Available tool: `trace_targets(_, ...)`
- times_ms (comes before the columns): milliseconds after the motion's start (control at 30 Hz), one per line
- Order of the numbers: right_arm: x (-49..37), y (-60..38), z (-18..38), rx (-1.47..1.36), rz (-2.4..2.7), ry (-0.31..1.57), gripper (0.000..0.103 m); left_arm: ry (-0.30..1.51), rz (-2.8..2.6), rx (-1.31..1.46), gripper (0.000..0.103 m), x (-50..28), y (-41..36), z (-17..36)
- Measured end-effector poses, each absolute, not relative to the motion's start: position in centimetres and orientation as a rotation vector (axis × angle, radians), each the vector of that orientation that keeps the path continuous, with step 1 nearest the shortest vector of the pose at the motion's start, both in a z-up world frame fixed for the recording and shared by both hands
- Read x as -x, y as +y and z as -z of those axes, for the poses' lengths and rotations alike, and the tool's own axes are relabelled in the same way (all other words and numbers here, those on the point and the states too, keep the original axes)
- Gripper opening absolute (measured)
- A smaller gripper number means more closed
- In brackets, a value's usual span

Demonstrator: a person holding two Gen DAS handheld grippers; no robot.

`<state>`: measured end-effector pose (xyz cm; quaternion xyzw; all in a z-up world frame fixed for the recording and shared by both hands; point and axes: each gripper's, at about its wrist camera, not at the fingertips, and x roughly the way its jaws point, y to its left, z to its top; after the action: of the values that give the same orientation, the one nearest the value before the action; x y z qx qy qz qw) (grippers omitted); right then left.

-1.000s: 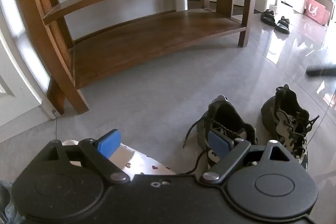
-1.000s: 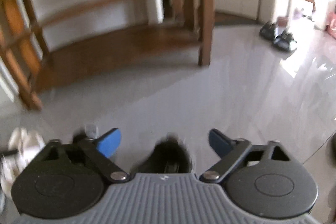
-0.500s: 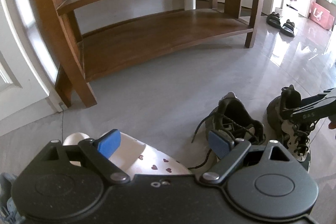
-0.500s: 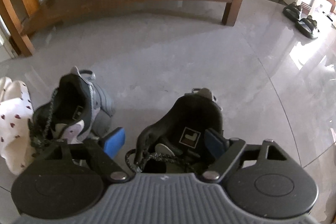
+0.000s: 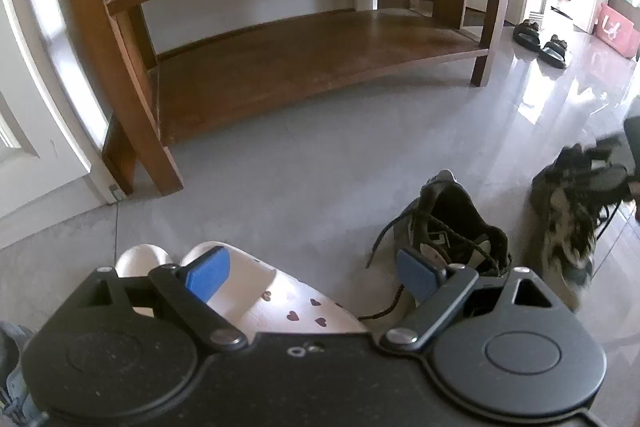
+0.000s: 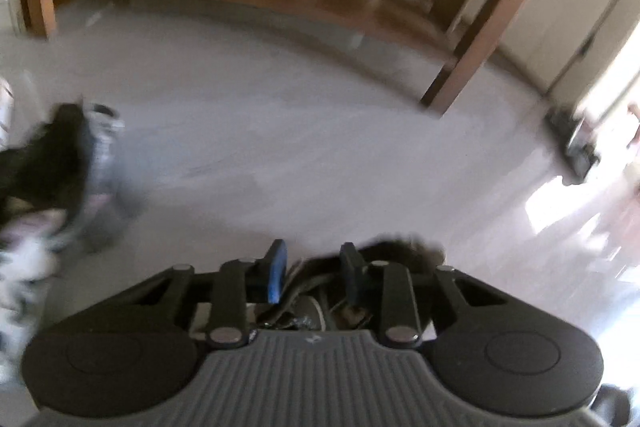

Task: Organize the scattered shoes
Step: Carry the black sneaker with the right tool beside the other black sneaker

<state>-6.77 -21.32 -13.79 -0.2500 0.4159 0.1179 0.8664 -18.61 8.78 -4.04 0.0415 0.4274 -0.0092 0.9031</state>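
your left gripper (image 5: 314, 277) sits low over the floor (image 5: 304, 167) with its blue pads spread wide and nothing between them. just under and ahead of it lies a white slipper (image 5: 280, 301) printed with small dark hearts, its toe pointing toward the wooden shoe rack (image 5: 304, 67). to the right of that slipper, on the same side of the rack, a dark sneaker (image 5: 456, 227) rests on the floor with its laces trailing loose. further right a second dark sneaker (image 5: 568, 227) shows blurred at the edge of the view; you cannot tell whether it touches the floor.

your right gripper (image 6: 312, 273) has its pads drawn close together on the collar of that second sneaker (image 6: 384, 255), and the shoe's opening and laces crowd the space below the fingers. this view is smeared. the first sneaker (image 6: 76, 163) appears far left of the rack's front leg. a pair of black sandals (image 5: 542, 41) sits on the glossy tiles beyond the rack's right end, well apart from everything else
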Motion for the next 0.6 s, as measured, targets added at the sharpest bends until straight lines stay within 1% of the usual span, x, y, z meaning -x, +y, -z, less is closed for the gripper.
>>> trace_targets(33, 6.2, -21.4, 13.7, 0.538, -0.24, 0.859, 0.015, 0.884, 0.018, -0.089, 0.091, 18.6, 8.7, 4.1)
trace_targets(67, 5.4, -21.5, 13.5, 0.523, -0.236, 0.858, 0.015, 0.884, 0.017, -0.091, 0.091, 18.6, 8.7, 4.1)
trace_targets(200, 2.9, -21.7, 12.6, 0.369, -0.194, 0.892, 0.017, 0.885, 0.003, -0.08, 0.091, 18.6, 9.0, 4.0)
trace_targets(233, 2.8, -22.1, 12.1, 0.294, -0.172, 0.903, 0.018, 0.885, 0.0, -0.069, 0.091, 18.6, 9.2, 4.0)
trace_targets(267, 2.9, -22.9, 11.4, 0.189, -0.139, 0.913, 0.022, 0.885, -0.003, -0.058, 0.091, 18.5, 9.4, 4.0)
trace_targets(300, 3.2, -23.7, 11.0, 0.099, -0.105, 0.923, 0.047, 0.885, -0.006, -0.047, 0.091, 18.4, 9.6, 4.0)
trace_targets(333, 3.5, -24.5, 10.7, 0.024, -0.069, 0.934, 0.076, 0.885, -0.009, -0.036, 0.091, 18.3, 9.9, 4.0)
trace_targets(367, 4.3, -25.8, 10.3, -0.08, -0.022, 0.941, 0.084, 0.889, -0.01, -0.027, 0.091, 18.2, 9.9, 4.2)
trace_targets(400, 5.1, -27.1, 10.0, -0.161, 0.013, 0.949, 0.084, 0.894, -0.009, -0.024, 0.091, 18.0, 10.0, 4.4)
trace_targets(500, 5.9, -29.0, 11.0, -0.234, 0.06, 1.023, 0.084, 0.91, 0.002, -0.022, 0.091, 17.6, 9.7, 5.0)
trace_targets(600, 4.9, -29.9, 12.8, -0.307, 0.099, 1.073, 0.084, 0.914, 0.023, -0.033, 0.091, 17.6, 8.9, 5.2)
